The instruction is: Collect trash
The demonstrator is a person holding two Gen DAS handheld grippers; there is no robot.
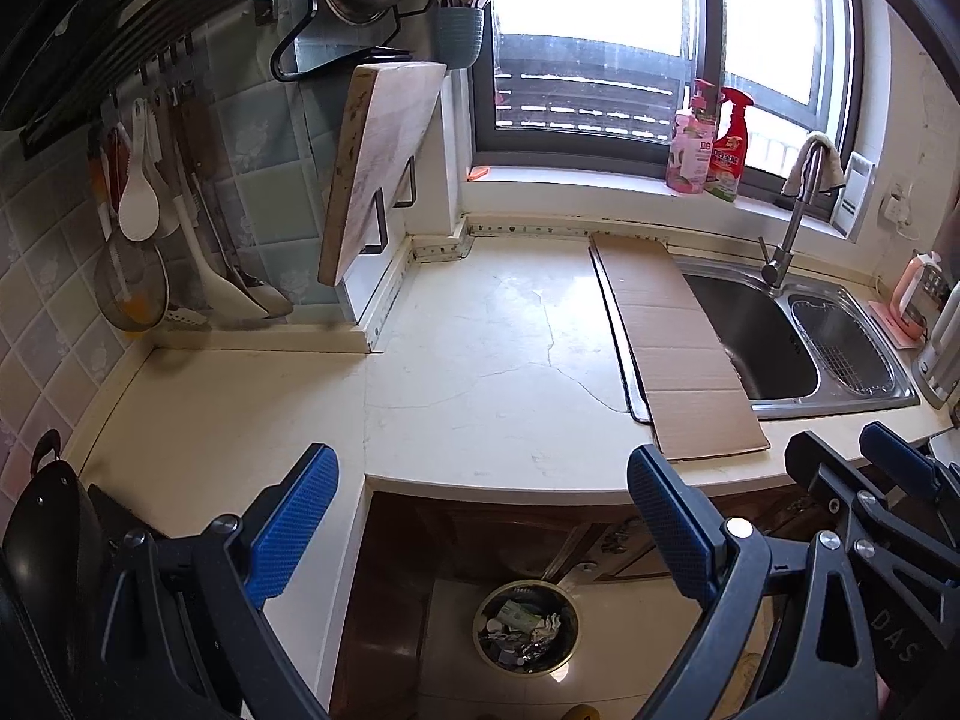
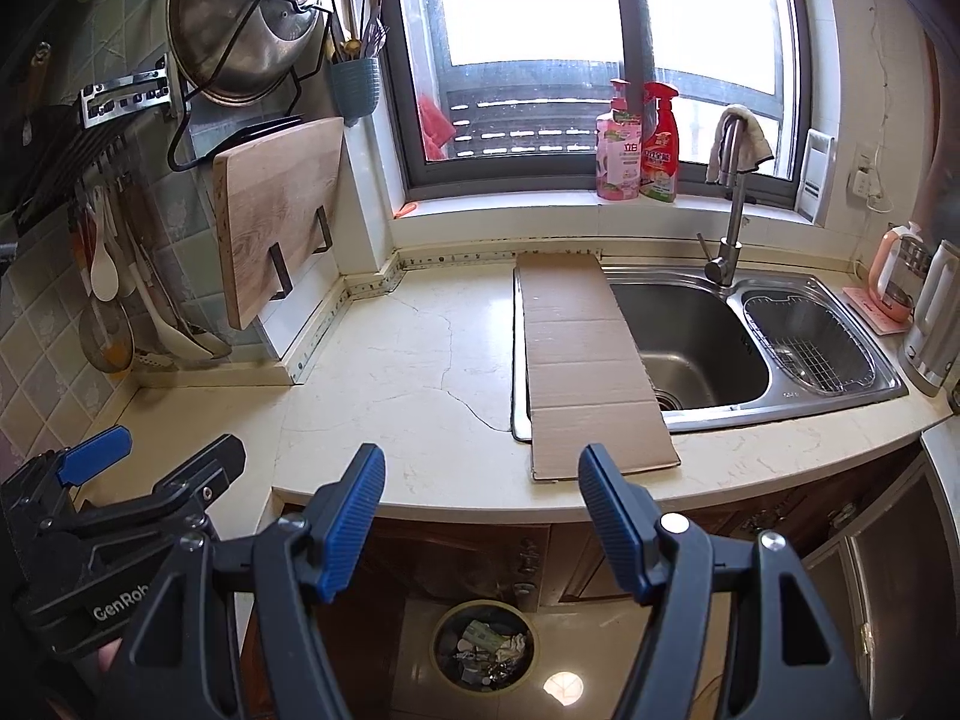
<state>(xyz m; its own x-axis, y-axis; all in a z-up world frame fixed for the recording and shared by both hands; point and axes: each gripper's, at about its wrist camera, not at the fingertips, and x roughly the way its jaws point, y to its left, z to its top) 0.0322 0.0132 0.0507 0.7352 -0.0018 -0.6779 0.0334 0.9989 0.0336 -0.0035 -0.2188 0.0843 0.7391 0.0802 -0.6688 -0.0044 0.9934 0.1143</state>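
Step in hand: I judged the collecting nearly done or between pieces; the only loose item I saw on the counter (image 2: 384,384) was a flat cardboard strip (image 2: 591,372), lying partly over the left edge of the sink (image 2: 708,342)
Trash so far: crumpled scraps already sat in the round bin (image 2: 483,654) on the floor below the counter edge
Left gripper (image 1: 480,534): fingers spread apart, grasping nothing, angled down over the counter edge
Right gripper (image 2: 483,522): fingers also released and empty, tilted down, just right of the left one
Next move, my guess: reach forward to the cardboard's near end, which overhangs nothing, and pinch its thin edge
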